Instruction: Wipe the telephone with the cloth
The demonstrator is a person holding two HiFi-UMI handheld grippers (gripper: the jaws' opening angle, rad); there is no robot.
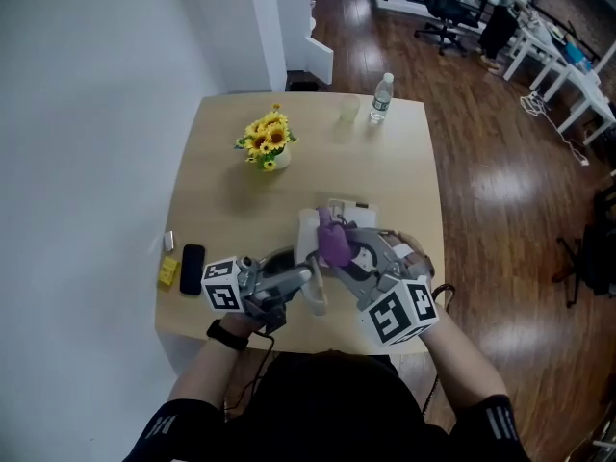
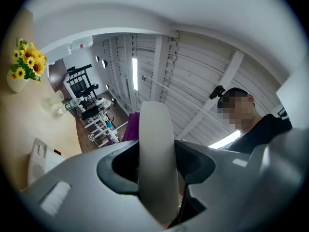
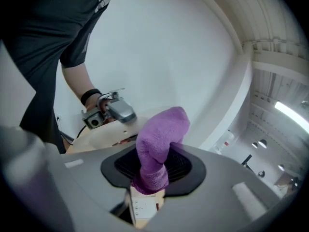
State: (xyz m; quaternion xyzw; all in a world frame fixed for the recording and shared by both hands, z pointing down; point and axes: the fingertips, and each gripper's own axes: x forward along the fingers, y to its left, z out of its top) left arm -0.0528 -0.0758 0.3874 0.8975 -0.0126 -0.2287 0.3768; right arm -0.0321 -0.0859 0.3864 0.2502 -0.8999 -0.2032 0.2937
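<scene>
Wiping looks midway: left gripper (image 1: 306,279) clenched on the cream handset (image 2: 155,153), right gripper (image 1: 348,258) grasping the purple cloth (image 3: 157,144) beside it, the telephone base (image 1: 313,227) at 12 o'clock seemingly still untouched.

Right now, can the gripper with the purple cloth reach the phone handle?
Probably yes. The left gripper holds the handset, and the purple cloth in the right gripper is close beside it, with nothing seen between them.
</scene>
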